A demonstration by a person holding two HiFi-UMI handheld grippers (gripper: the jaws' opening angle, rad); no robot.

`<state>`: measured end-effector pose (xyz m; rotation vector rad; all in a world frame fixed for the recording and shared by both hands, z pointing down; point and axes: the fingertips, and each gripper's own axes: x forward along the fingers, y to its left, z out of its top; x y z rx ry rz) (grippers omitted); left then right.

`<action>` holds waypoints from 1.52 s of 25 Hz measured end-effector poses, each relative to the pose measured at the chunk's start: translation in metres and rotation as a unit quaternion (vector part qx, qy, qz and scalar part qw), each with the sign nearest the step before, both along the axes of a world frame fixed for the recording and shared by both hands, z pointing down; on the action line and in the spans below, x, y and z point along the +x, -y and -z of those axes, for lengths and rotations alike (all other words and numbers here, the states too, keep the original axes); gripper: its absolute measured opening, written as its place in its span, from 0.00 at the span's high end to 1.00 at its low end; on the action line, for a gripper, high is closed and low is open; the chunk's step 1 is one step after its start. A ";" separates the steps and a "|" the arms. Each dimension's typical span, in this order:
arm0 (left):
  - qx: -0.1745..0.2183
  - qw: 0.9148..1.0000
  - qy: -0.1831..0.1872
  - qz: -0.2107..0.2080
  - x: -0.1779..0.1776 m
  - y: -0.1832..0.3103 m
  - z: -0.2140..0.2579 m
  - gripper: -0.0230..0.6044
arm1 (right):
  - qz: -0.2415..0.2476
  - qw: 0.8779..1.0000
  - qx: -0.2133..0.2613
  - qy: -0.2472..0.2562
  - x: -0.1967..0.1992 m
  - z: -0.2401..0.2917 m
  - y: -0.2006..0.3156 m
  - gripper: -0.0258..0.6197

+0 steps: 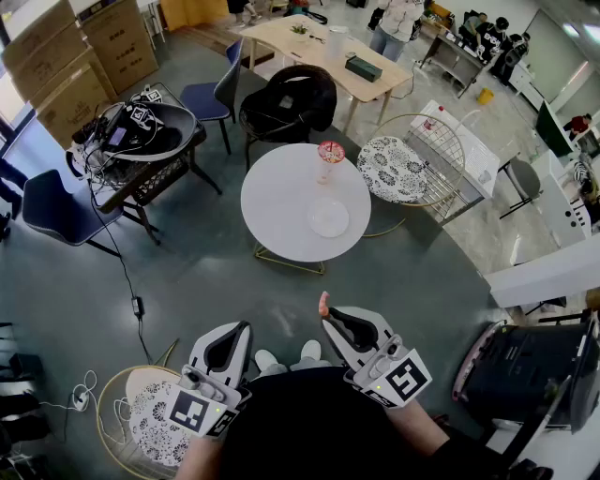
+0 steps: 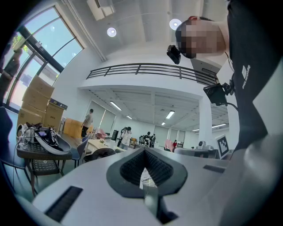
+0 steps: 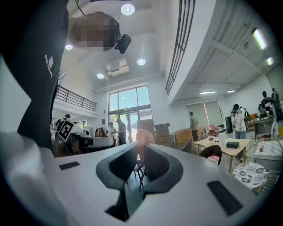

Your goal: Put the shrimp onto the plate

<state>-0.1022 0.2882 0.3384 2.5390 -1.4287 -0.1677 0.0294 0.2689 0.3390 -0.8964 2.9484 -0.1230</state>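
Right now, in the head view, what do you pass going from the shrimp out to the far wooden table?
Pink shrimp in the right gripper → round white plate on the round white table → pink-topped stemmed glass → black chair → light wooden table.

Grey floor (image 1: 216, 272), round white table (image 1: 277, 197) mid-room, wooden table (image 1: 309, 47) and cardboard boxes (image 1: 75, 56) behind, blue chairs (image 1: 56, 211) left, tall windows (image 3: 128, 103), ceiling spotlights (image 3: 128, 9) lit.

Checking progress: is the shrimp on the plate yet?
No, the shrimp is pinched in the right tongs, away from the plate.
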 end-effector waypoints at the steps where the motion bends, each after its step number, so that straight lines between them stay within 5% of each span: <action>1: -0.004 1.000 -0.002 0.000 0.001 0.000 -0.001 0.96 | 0.001 1.000 0.000 0.001 0.001 0.001 0.000 0.87; 26: -0.034 0.999 -0.001 0.016 0.105 0.014 -0.026 0.95 | 0.031 0.998 -0.016 0.043 0.101 -0.009 0.020 0.87; 38: -0.043 0.999 -0.012 0.016 0.094 0.050 -0.037 0.95 | 0.023 0.999 -0.018 0.032 0.091 -0.017 0.057 0.87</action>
